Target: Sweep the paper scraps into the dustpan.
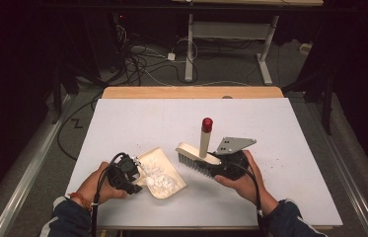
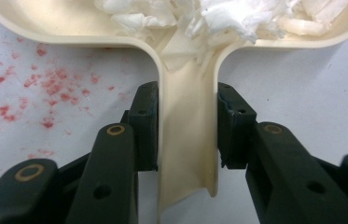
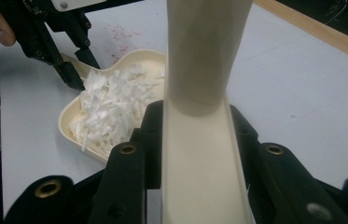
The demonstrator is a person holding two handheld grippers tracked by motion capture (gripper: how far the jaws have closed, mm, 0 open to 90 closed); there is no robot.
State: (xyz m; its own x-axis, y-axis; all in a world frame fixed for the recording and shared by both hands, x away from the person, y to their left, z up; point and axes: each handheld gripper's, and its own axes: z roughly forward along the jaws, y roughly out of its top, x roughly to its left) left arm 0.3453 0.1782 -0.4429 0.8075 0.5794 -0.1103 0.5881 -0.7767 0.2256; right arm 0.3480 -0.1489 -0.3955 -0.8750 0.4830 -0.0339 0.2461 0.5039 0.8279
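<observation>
Left tool held low in the left hand, jaws clamped tight, right tool gripped in the right hand, jaws likewise clamped, both forearms entering from the near edge

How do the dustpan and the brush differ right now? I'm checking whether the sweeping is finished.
The dustpan lies flat on the table; the brush is tilted, bristles toward the person. The dustpan holds white paper scraps; the brush carries nothing. The dustpan's handle sits in the left gripper, the brush's body in the right gripper. Both are cream plastic, and both grippers are clamped shut.
</observation>
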